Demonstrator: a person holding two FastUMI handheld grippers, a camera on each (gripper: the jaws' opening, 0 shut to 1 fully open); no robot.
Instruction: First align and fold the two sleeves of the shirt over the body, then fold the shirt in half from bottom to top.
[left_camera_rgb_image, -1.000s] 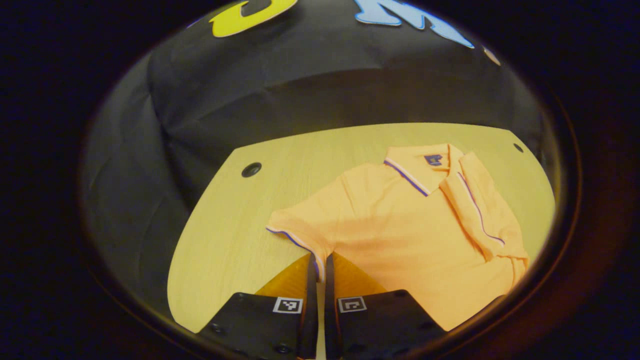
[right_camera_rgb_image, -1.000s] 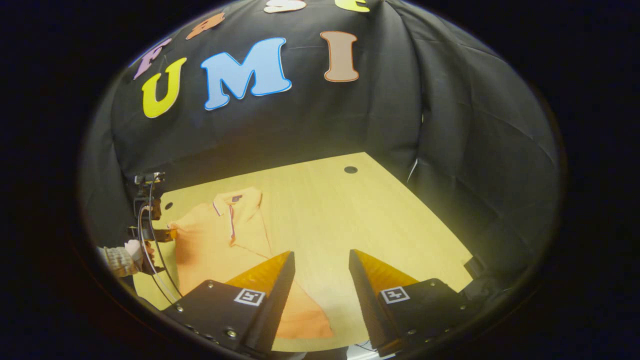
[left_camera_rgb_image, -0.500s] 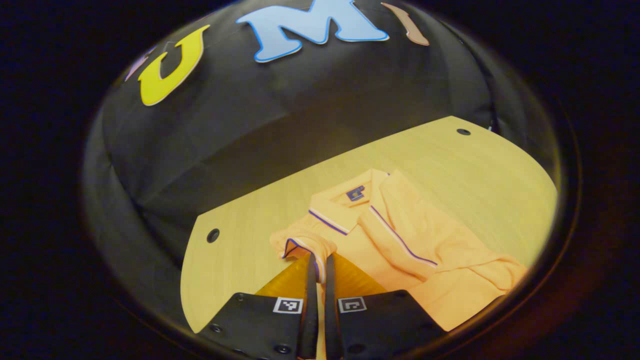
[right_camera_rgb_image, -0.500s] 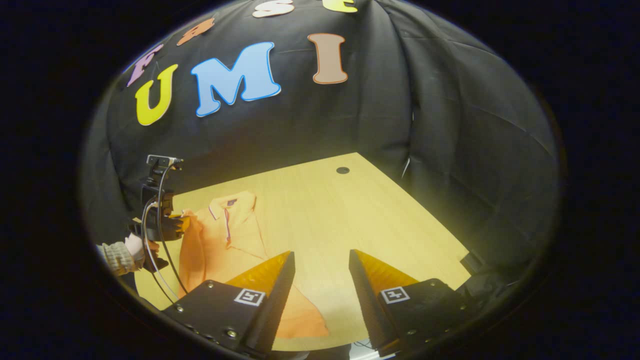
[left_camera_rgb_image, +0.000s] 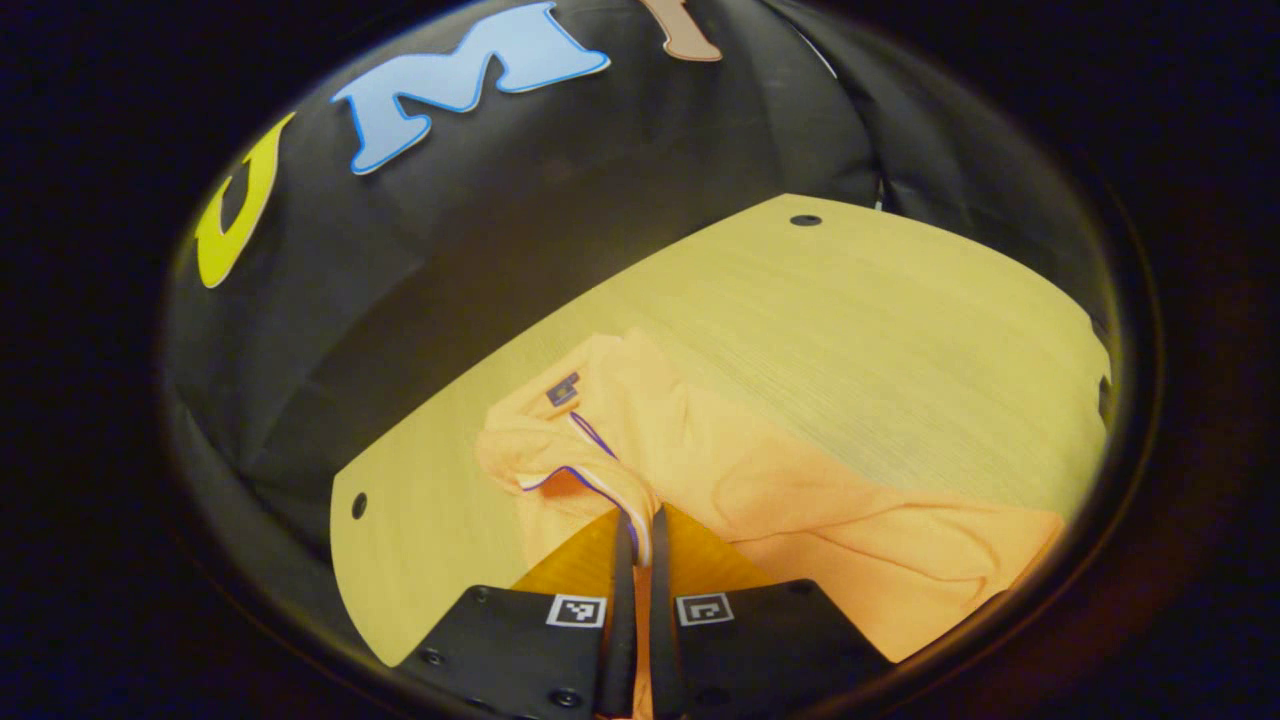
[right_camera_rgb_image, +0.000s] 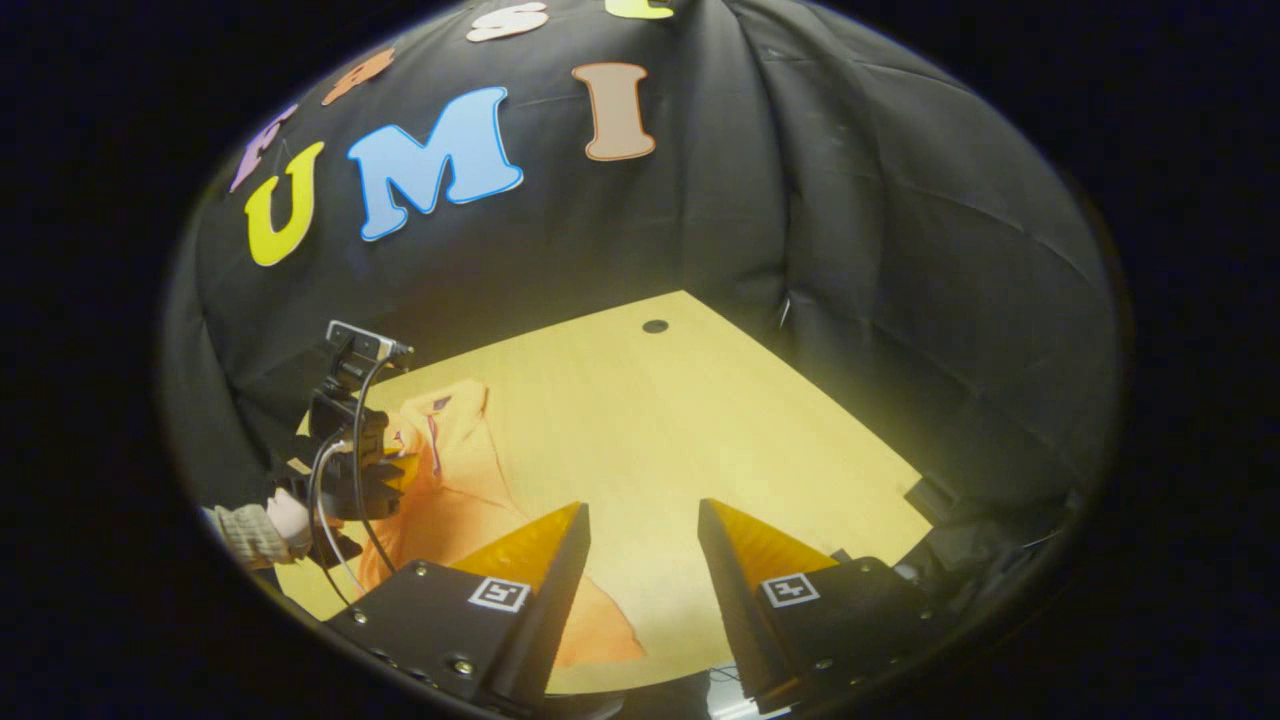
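Observation:
An orange polo shirt (left_camera_rgb_image: 800, 500) with purple-and-white trim lies on the wooden table (left_camera_rgb_image: 860, 310), its collar toward the cloth wall. My left gripper (left_camera_rgb_image: 641, 520) is shut on the trimmed cuff of the sleeve (left_camera_rgb_image: 590, 485), which is lifted and curled over the shirt's body. In the right gripper view the shirt (right_camera_rgb_image: 450, 480) lies at the left, and the left gripper (right_camera_rgb_image: 395, 470) holds the sleeve there in a person's hand (right_camera_rgb_image: 285, 515). My right gripper (right_camera_rgb_image: 640, 520) hovers open above the table near the shirt's hem, with nothing between its fingers.
Round holes (left_camera_rgb_image: 805, 220) (left_camera_rgb_image: 359, 505) sit near the table's far corners. Black cloth walls close in behind and to the sides. Bare wood (right_camera_rgb_image: 720, 430) stretches to the right of the shirt. Cables (right_camera_rgb_image: 350, 500) hang from the left gripper.
My left gripper has lifted the sleeve and carried it rightward across the shirt's body, turning as it went. The right gripper has barely moved and stays open.

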